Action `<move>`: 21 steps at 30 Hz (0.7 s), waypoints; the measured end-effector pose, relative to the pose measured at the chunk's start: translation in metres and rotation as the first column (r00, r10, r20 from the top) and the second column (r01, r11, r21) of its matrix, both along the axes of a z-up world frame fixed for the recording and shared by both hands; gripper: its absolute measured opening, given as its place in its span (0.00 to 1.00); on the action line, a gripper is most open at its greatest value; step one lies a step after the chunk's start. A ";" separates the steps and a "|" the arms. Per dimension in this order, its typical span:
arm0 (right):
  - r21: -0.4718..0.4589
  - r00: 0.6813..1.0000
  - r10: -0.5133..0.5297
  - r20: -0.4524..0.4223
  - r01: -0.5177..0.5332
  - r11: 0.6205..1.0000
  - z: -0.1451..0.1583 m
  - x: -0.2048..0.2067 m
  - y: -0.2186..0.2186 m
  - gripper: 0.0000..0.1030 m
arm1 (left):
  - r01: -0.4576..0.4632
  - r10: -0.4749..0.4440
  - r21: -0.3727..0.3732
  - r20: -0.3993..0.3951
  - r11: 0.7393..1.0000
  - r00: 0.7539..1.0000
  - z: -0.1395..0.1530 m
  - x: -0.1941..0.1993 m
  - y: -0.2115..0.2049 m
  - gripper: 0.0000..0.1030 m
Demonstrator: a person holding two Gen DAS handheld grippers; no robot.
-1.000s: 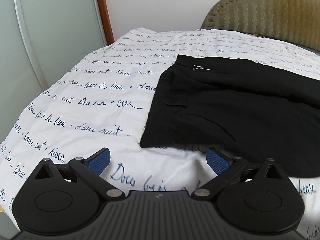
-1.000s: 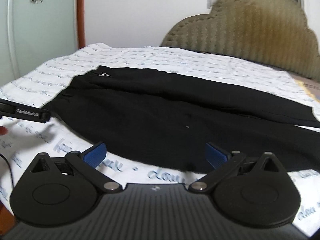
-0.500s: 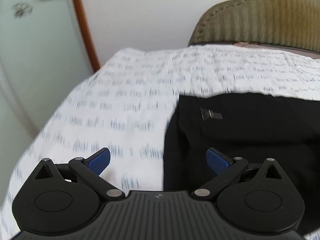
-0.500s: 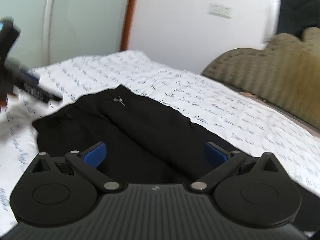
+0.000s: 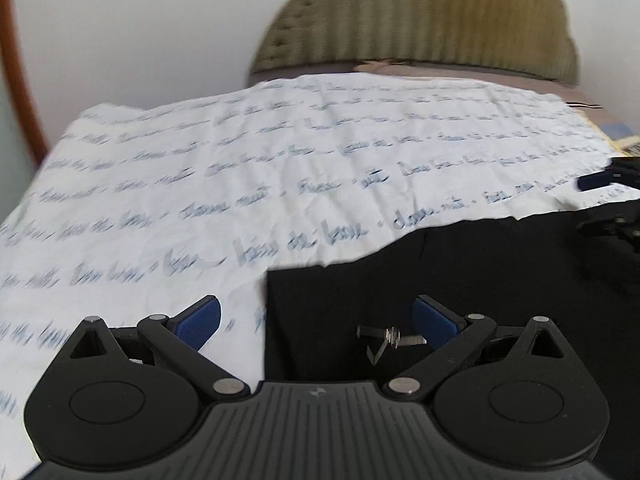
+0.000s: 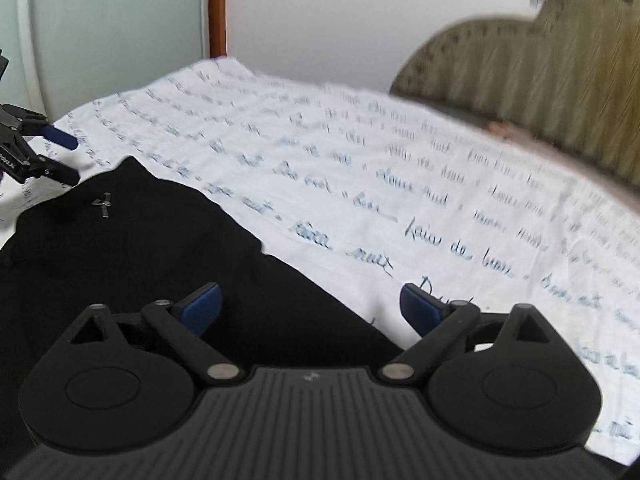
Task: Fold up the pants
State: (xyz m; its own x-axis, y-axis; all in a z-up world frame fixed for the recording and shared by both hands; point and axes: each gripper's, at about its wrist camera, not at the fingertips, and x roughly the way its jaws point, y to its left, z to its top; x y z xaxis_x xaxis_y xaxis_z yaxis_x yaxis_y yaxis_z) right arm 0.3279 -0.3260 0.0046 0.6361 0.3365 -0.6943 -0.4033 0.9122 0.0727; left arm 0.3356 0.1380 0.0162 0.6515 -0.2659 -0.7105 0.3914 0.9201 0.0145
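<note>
1 black pants [image 5: 460,280] lies flat, silver logo [image 5: 390,338] showing.

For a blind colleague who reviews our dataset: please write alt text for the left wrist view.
The open left gripper hovers low over the far corner of black pants, which lie on a white bedsheet printed with blue handwriting. A small silver logo shows near its right finger. Behind stands an olive headboard.

Black pants [image 5: 460,280] bearing a small silver logo [image 5: 390,338] are laid on a white sheet [image 5: 240,168] printed with rows of blue cursive script. Behind the sheet, an olive ribbed headboard [image 5: 420,28] is seen. Blue pads [image 6: 202,308] are carried on black gripper fingers.
</note>
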 end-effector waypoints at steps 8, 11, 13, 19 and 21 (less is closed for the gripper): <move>-0.016 0.972 0.136 -0.193 -0.142 0.990 -0.039 0.044 0.000 0.73 | 0.212 -0.212 0.021 -0.015 0.977 0.977 -0.024 0.036 -0.009 1.00; -0.003 0.962 0.178 -0.205 -0.183 0.983 -0.044 0.048 0.003 0.68 | 0.243 -0.241 0.026 -0.055 0.970 0.969 -0.037 0.045 -0.011 1.00; 0.009 0.957 0.211 -0.200 -0.214 0.977 -0.042 0.046 0.003 0.53 | 0.251 -0.249 0.016 -0.090 0.968 0.964 -0.047 0.053 -0.010 1.00; -0.004 0.948 0.262 -0.179 -0.267 0.964 -0.034 0.033 0.003 0.12 | 0.178 -0.191 -0.138 -0.088 0.974 0.978 -0.052 0.072 0.013 1.00; -0.034 0.950 0.263 -0.166 -0.272 0.962 -0.033 0.030 0.006 0.10 | 0.148 -0.167 -0.174 -0.099 0.974 0.981 -0.052 0.079 0.019 1.00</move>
